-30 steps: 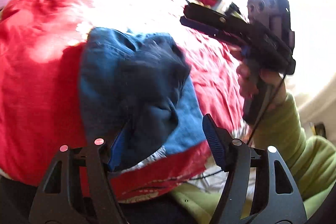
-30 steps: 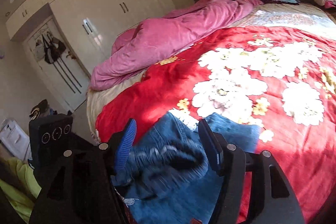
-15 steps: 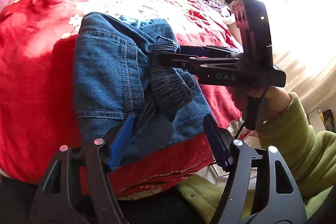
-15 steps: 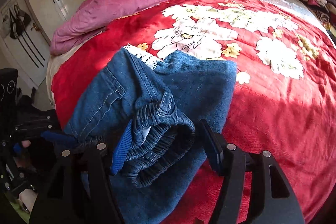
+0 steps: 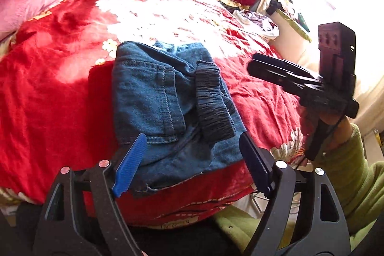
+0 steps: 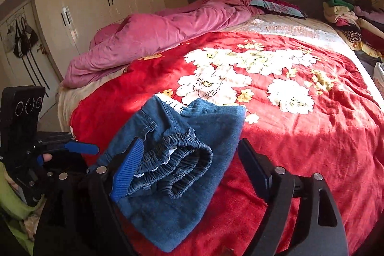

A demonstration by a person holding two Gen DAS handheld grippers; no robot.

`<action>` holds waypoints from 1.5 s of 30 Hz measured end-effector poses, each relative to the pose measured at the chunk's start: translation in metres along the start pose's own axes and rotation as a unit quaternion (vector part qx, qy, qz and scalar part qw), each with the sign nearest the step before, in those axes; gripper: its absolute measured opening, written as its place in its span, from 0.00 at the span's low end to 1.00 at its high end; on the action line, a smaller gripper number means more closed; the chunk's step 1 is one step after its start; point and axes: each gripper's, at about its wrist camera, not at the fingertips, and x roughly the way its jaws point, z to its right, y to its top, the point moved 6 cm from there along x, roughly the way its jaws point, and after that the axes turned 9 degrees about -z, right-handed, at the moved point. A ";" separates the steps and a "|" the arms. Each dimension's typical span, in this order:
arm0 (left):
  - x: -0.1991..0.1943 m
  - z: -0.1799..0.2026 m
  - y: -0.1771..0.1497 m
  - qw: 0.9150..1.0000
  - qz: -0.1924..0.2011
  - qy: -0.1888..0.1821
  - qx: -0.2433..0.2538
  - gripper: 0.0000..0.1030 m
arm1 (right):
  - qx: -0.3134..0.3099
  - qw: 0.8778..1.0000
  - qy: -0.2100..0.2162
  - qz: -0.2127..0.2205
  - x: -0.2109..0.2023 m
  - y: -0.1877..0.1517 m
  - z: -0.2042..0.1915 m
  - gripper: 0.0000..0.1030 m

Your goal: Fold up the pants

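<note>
The folded pants (image 6: 182,160) lie on the bed (image 6: 312,136) near its foot edge. Along the bed's left side lies a bunched quilt (image 6: 156,40); pillows (image 6: 276,7) rest at its head, and stacked clothes (image 6: 345,13) sit at its far right corner.

The folded blue denim pants (image 5: 168,107), dark elastic waistband on top, lie on the red floral blanket (image 5: 48,100). The left gripper (image 5: 192,167) hovers above their near edge, its jaws just opened and gripping nothing. The right gripper (image 5: 268,68) hangs beside them, apart from the cloth.
</note>
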 end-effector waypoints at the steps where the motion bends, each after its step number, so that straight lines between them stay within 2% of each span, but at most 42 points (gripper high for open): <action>1: -0.002 -0.001 0.000 1.000 0.002 0.003 -0.001 0.71 | -0.001 1.000 -0.003 0.004 -0.004 0.000 -0.001 0.78; 8: -0.009 -0.005 0.004 1.000 0.014 0.022 -0.003 0.75 | -0.009 1.000 -0.014 0.026 -0.030 -0.013 -0.007 0.81; 12: -0.012 -0.013 0.006 0.999 0.017 0.035 -0.006 0.77 | -0.033 0.999 -0.029 0.032 -0.041 -0.023 -0.016 0.81; 16: -0.009 -0.024 0.011 0.999 0.017 0.048 -0.016 0.78 | -0.069 0.997 -0.026 0.032 -0.045 -0.036 -0.032 0.81; 21: -0.002 -0.052 0.022 0.996 0.009 0.079 -0.037 0.78 | -0.098 0.995 0.004 0.021 -0.031 -0.052 -0.062 0.81; 25: 0.003 -0.073 0.033 0.995 0.004 0.086 -0.056 0.78 | -0.121 0.992 0.025 0.004 -0.013 -0.063 -0.084 0.80; 27: 0.006 -0.078 0.038 0.995 -0.001 0.085 -0.059 0.78 | -0.129 0.991 0.030 -0.003 -0.004 -0.066 -0.093 0.80; 30: 0.015 -0.077 0.047 0.996 -0.009 0.064 -0.060 0.77 | -0.151 0.988 0.033 -0.007 0.005 -0.065 -0.107 0.80; 33: 0.031 -0.075 0.055 0.997 -0.024 0.054 -0.058 0.72 | -0.193 0.981 0.030 -0.009 0.013 -0.064 -0.127 0.71; 35: 0.042 -0.078 0.059 0.996 -0.037 0.047 -0.063 0.62 | -0.225 0.974 0.032 -0.014 0.020 -0.063 -0.140 0.63; 37: 0.054 -0.081 0.061 0.996 -0.046 0.045 -0.063 0.50 | -0.258 0.966 0.025 -0.017 0.029 -0.063 -0.150 0.59; 38: 0.058 -0.083 0.062 0.996 -0.049 0.047 -0.062 0.48 | -0.273 0.962 0.014 -0.020 0.034 -0.062 -0.155 0.55; 41: 0.060 -0.091 0.061 0.995 -0.045 0.064 -0.054 0.47 | -0.299 0.954 0.005 -0.031 0.051 -0.061 -0.162 0.48; 45: 0.052 -0.102 0.058 0.996 -0.035 0.055 -0.068 0.47 | -0.323 0.945 -0.006 -0.041 0.065 -0.054 -0.169 0.42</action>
